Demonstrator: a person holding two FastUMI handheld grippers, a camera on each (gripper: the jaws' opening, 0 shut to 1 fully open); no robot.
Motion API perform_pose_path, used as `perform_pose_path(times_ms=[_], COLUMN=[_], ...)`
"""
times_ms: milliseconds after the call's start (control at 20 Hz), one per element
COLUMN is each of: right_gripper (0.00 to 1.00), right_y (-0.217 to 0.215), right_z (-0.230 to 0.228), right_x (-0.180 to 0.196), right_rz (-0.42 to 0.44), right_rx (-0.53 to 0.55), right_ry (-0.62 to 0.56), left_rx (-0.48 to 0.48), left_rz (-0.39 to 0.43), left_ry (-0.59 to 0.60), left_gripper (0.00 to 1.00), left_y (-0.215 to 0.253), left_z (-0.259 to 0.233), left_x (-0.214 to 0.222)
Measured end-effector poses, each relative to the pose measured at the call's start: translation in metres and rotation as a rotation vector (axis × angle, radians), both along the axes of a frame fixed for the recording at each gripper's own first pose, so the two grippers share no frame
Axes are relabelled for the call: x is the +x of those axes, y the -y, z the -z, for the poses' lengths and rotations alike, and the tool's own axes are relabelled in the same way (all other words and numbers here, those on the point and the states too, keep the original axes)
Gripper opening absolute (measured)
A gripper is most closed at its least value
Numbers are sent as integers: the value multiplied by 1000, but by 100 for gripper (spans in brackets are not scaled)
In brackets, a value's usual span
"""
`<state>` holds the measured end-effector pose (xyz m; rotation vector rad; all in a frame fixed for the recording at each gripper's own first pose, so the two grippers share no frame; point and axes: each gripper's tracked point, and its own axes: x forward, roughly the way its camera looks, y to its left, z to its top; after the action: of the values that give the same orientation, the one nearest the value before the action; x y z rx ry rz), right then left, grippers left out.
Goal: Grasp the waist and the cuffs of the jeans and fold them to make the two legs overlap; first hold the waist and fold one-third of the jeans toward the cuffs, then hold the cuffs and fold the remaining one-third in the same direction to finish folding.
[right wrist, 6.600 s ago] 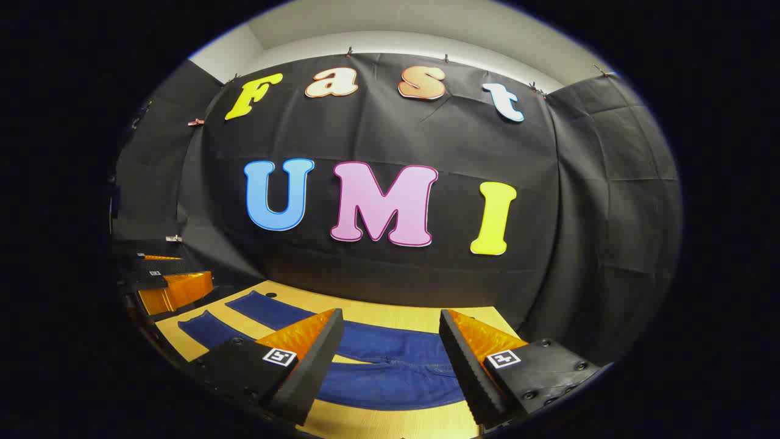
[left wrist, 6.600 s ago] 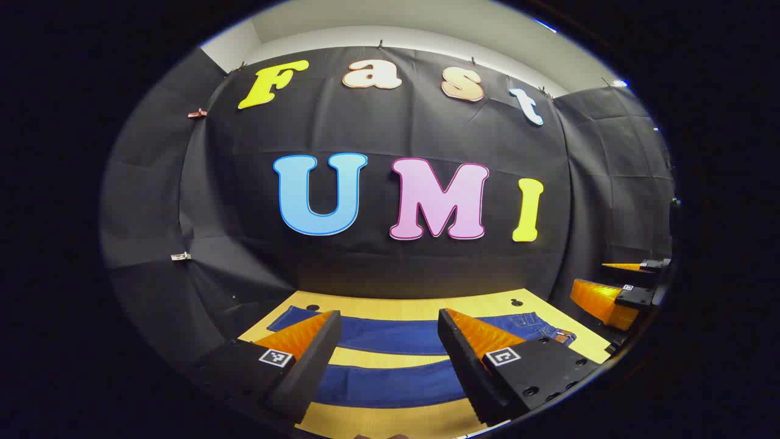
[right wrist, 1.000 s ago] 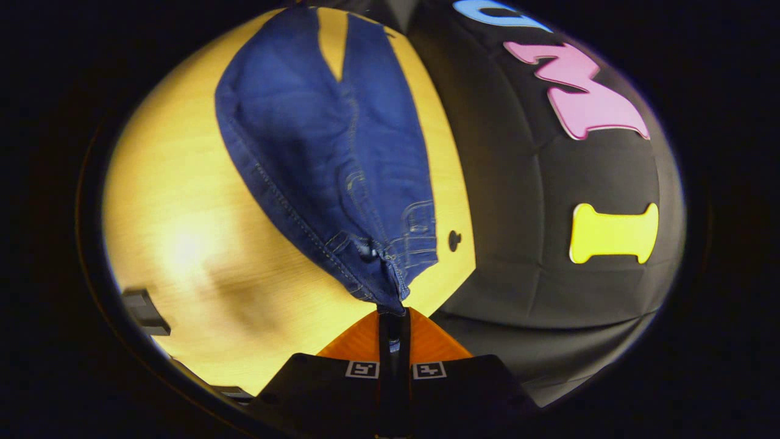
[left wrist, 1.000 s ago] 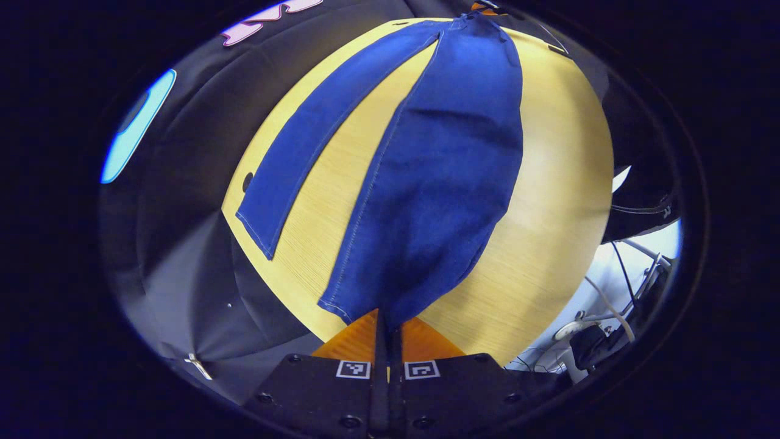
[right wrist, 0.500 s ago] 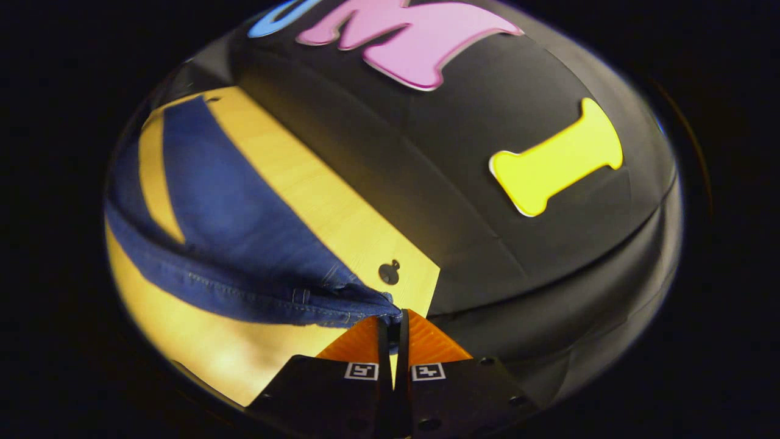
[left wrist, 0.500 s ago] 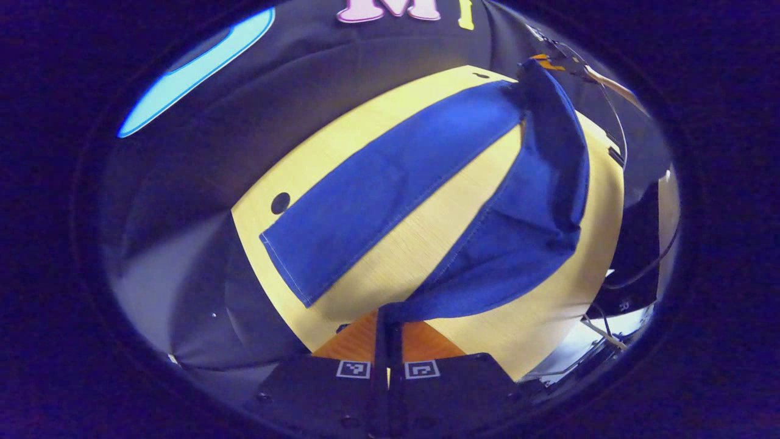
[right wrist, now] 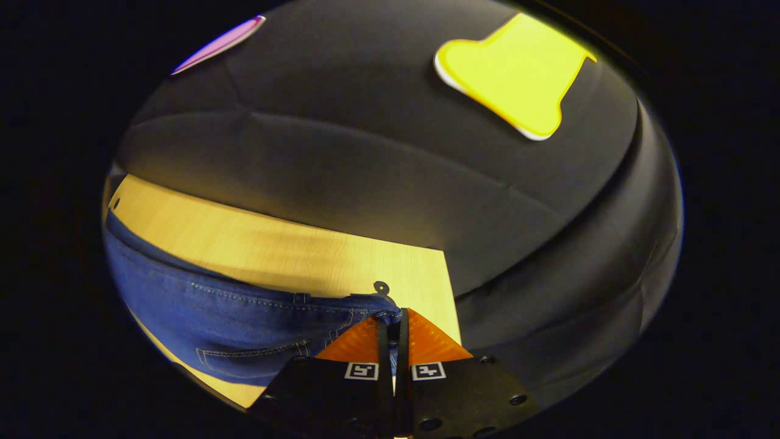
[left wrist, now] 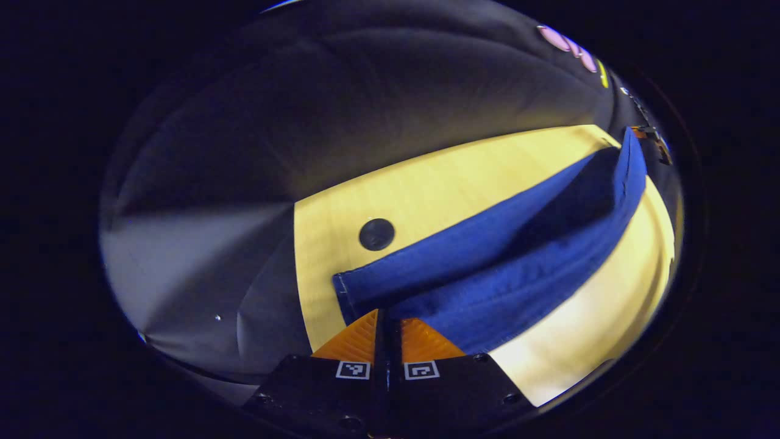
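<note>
- The left claw [left wrist: 388, 322] is clenched on a cuff of the jeans [left wrist: 506, 268]; the carried leg lies just ahead of it, nearly over the other leg on the bench [left wrist: 426, 189].
- The right claw [right wrist: 392, 323] is clenched on the waist [right wrist: 341, 302], low above the bench [right wrist: 256, 244].
- I judge the step is laying one leg on the other.
- Lower both claws together so the edges meet.
- Keep the denim taut between them, or a fold may be trapped.
- Let go only when the cloth lies flat.
</note>
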<state>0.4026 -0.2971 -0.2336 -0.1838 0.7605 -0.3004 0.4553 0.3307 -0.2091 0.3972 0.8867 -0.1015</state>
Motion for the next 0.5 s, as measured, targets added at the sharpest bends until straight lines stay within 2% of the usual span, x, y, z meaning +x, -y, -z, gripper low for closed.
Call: perform_pose_path(times_ms=[50, 100, 150, 250, 350, 400, 450, 500], right_gripper=[0, 9, 29, 69, 75, 87, 99, 98], right_y=[1, -3, -5, -10, -13, -15, -12, -11], right_z=[6, 4, -3, -21, -30, -39, -47, -60], right_x=[-2, -5, -9, -19, -28, -38, -43, -53], right_rz=[5, 11, 22, 43, 79, 101, 121, 141], right_rx=[11, 11, -3, -1, 53, 76, 107, 131], right_ry=[-18, -19, -10, 44, 116, 159, 217, 283], left_rx=[31, 40, 64, 57, 90, 91, 68, 22], left_rz=[-21, -29, -37, -40, -61, -88, -123, -163], left_ry=[16, 42, 73, 112, 194, 257, 332, 418], left_gripper=[6, 8, 16, 71, 97, 100, 98, 98], left_y=[-2, 4, 12, 28, 34, 39, 47, 55], left_z=[20, 31, 33, 35, 26, 11, -7, -29], left_x=[5, 13, 15, 11, 10, 8, 0, -3])
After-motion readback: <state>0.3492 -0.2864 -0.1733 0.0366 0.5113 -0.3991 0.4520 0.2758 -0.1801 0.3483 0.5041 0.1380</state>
